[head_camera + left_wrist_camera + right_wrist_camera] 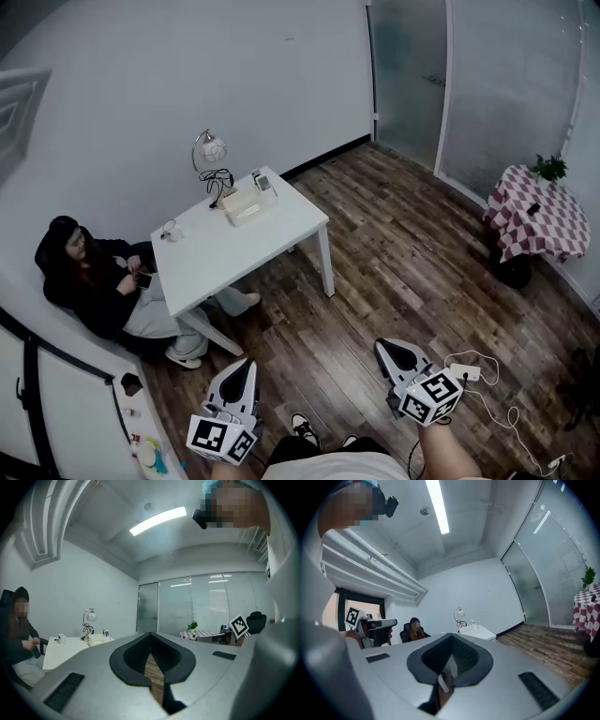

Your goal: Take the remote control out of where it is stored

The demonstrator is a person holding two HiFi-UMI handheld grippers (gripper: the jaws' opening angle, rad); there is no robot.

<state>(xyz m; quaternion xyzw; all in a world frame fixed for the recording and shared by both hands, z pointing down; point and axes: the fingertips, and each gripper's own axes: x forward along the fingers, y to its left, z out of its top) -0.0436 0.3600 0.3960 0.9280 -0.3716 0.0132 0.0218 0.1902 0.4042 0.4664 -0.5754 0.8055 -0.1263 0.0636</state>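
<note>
The small remote control (262,181) stands upright in a holder at the far edge of the white table (281,234), beside a pale box (246,206). It also shows small in the left gripper view as the remote (105,633), and in the right gripper view as the remote (472,623). Both grippers hang low near my legs, far from the table. My left gripper (246,366) has its jaws together with nothing held, as seen at the left gripper (150,634). My right gripper (385,347) is likewise shut and empty, as the right gripper (451,637) shows.
A person (94,281) sits at the table's left end. A lamp (210,150) and a cup (170,230) stand on the table. A round table with checkered cloth (536,220) and a plant (550,167) stand far right. A power strip with cable (469,372) lies on the wooden floor.
</note>
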